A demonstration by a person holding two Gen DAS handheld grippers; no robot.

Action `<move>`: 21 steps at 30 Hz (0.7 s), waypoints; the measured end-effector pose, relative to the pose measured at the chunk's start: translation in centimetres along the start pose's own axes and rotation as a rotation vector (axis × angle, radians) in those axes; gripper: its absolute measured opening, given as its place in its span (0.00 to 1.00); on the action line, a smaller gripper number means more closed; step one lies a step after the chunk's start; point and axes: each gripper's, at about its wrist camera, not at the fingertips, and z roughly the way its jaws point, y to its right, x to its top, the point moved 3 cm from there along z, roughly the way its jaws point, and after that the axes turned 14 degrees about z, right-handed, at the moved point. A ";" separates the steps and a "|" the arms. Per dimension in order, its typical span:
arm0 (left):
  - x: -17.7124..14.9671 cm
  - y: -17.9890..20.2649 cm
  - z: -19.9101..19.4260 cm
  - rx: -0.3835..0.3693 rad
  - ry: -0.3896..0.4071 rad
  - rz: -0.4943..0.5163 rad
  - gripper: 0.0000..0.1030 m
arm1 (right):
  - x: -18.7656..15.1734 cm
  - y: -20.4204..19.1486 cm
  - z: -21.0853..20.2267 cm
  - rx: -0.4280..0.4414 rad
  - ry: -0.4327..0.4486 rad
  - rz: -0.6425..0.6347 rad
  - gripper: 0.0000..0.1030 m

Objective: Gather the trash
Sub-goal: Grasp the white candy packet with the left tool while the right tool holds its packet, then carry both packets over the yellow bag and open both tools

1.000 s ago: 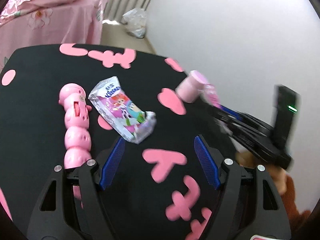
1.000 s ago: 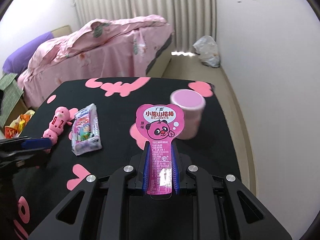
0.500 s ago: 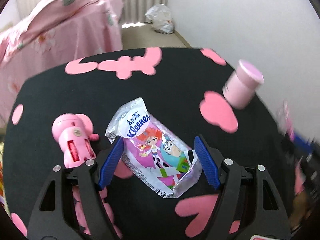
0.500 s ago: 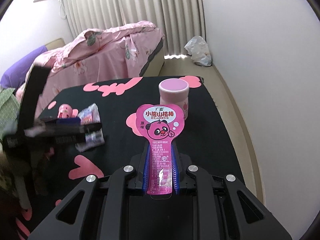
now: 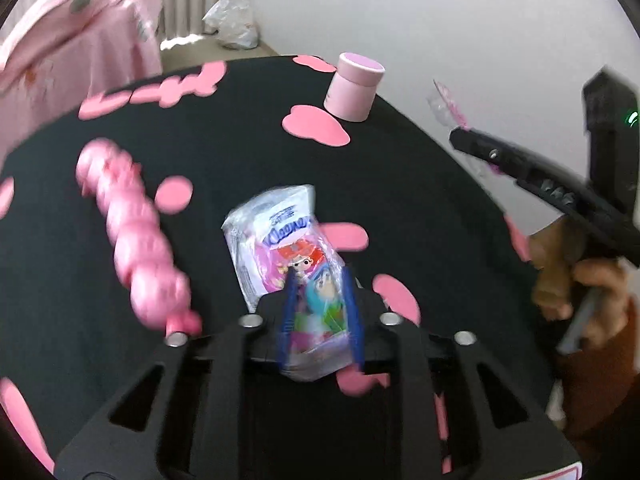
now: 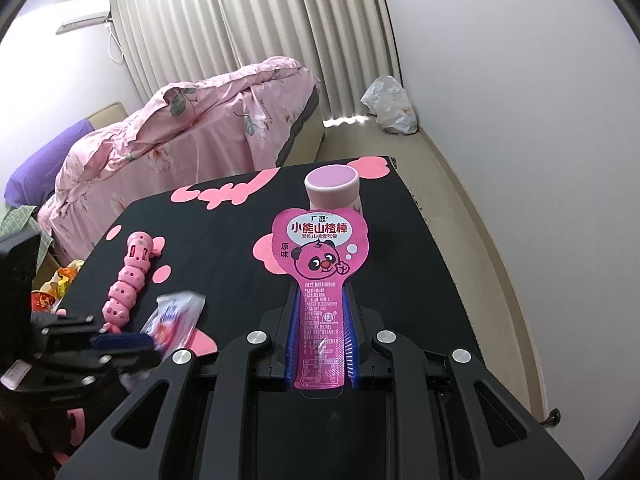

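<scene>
Slip risk: my left gripper (image 5: 319, 312) has just been closing on the tissue pack (image 5: 286, 252) on the table (image 5: 240, 140); slick film may squirt out. Right gripper (image 6: 320, 344) clamps the candy wrapper (image 6: 320, 248).

Crumpled tissue packet (image 5: 288, 248) on black table; pink bear wrapper (image 6: 320, 256) upright

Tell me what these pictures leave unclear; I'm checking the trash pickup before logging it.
- Left wrist view: motion blur hides whether the left gripper already pinches the tissue pack; its jaws have just been closing around it.
- Right wrist view: the wrapper in the right gripper hides the cup's lower front.
</scene>
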 end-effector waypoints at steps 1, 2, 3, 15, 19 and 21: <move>-0.3 -0.5 -0.3 -0.017 0.014 -0.045 0.50 | -0.1 0.0 0.0 0.007 -0.001 0.005 0.18; -0.5 -0.9 -0.6 -0.034 0.033 -0.096 0.64 | -0.2 -0.1 0.0 0.012 -0.002 0.006 0.18; -0.6 -1.0 -0.6 -0.033 0.034 -0.106 0.68 | -0.4 -0.2 0.0 0.014 -0.005 0.004 0.18; -1.3 0.7 -0.2 0.187 -0.056 -0.015 0.52 | -2.3 -1.9 -2.2 -0.019 0.019 -0.040 0.18; -2.2 -0.7 -1.2 0.185 -0.033 -0.064 0.23 | -2.5 -3.3 -3.7 -0.015 0.042 -0.064 0.18; -3.0 -1.6 -2.1 0.149 -0.017 -0.117 0.14 | -2.7 -4.3 -4.5 -0.014 0.052 -0.084 0.18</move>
